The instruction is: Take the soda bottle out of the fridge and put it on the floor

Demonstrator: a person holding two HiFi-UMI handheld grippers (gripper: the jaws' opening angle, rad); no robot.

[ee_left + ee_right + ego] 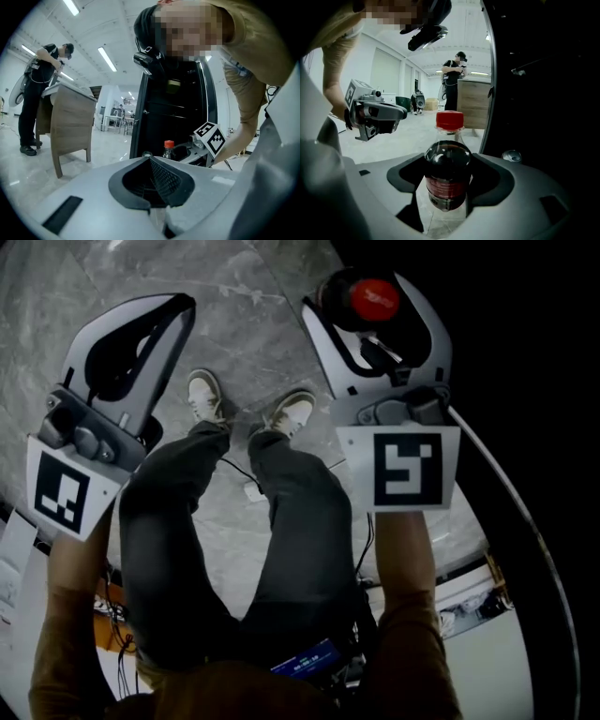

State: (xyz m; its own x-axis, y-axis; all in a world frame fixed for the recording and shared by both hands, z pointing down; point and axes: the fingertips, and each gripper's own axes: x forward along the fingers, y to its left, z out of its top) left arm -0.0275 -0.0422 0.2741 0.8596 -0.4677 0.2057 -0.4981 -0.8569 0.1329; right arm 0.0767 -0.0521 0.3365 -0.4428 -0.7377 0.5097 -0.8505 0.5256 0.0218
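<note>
- A clear plastic soda bottle (447, 161), red cap, dark cola inside, is pinched upright by the right gripper (447, 187) beside the black fridge (543, 93).
- Ribbed jaws of the left gripper (152, 185) are pressed together, empty.

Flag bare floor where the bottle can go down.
Bare marble floor lies ahead of the shoes, between the left gripper and the right gripper, which holds the soda bottle. Crowded nearer in: legs, shoes, a cable.
</note>
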